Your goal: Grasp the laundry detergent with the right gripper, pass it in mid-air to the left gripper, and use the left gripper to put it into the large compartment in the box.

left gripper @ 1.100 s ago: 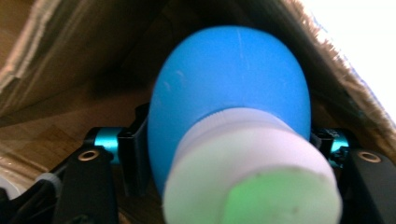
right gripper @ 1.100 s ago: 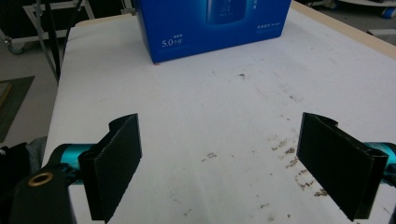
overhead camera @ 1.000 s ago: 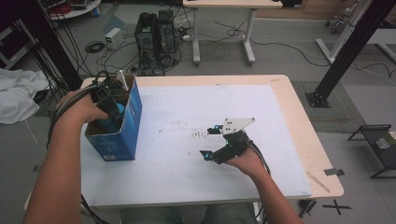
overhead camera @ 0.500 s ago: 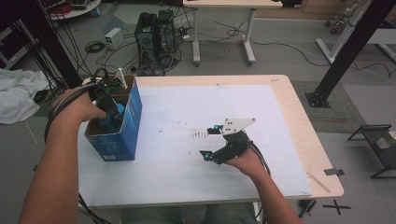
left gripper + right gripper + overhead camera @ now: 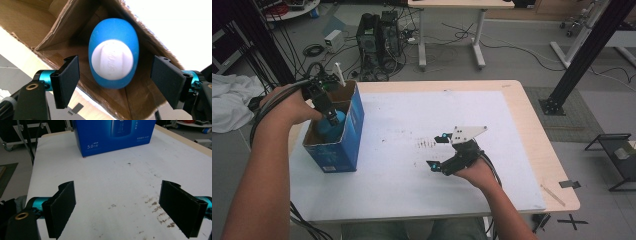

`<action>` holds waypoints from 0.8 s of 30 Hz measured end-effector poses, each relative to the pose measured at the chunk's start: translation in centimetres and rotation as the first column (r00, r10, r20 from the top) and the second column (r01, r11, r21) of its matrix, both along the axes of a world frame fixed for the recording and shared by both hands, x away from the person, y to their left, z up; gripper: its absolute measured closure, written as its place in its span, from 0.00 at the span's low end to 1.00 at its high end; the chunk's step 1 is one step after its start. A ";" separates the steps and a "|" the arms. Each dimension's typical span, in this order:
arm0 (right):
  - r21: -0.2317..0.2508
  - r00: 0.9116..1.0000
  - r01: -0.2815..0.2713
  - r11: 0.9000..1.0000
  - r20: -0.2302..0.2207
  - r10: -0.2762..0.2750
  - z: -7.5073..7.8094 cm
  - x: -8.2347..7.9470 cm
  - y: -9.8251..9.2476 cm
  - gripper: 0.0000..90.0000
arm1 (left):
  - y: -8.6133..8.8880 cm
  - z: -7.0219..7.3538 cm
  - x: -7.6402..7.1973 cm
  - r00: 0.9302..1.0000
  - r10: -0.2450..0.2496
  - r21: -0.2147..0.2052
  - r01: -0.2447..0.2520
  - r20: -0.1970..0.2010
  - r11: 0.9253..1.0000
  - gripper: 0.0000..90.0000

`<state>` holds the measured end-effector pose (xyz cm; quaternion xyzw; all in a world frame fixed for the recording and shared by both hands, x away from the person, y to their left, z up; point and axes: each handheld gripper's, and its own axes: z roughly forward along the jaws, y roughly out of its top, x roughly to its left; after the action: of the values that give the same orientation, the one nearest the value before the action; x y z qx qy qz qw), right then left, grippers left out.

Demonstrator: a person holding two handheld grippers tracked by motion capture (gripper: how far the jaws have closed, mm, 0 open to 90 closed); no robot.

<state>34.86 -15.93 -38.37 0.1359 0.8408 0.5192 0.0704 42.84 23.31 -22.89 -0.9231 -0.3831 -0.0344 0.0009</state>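
Left gripper [image 5: 113,82] jaws just been opening, now spread clear of the blue bottle [image 5: 113,62], which sits cap-up in the box [image 5: 334,135], frame left. Right gripper [image 5: 125,207] spread wide, idle lower centre.

Blue box [image 5: 113,135] side: "5.0" readable; remaining small white print illegible.

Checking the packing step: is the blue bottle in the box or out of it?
In. The blue bottle stands inside the open-topped box, white cap up, cardboard walls around it; the left gripper has just been opening, fingers clear of it.
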 end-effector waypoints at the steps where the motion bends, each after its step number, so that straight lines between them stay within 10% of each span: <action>1: 0.000 1.000 0.002 1.000 -0.001 -0.002 0.0 0.0 0.0 0.15 | 0.0 0.3 -0.1 1.000 -0.013 0.005 0.013 -0.003 1.000 0.26; 16: -0.023 1.000 -0.005 1.000 0.019 0.006 1.5 0.4 -0.5 0.15 | -0.8 3.7 -1.4 1.000 0.003 -0.022 -0.002 0.023 1.000 0.20; 24: -0.045 1.000 -0.018 0.999 0.001 0.018 2.9 1.0 -1.2 0.15 | -2.0 5.0 -1.9 0.997 -0.073 -0.019 0.073 0.013 0.997 0.18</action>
<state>35.87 -17.12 -35.49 0.1263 0.8535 0.5008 0.0695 40.98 21.30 -17.86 -0.9361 -0.3495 -0.0363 -0.0116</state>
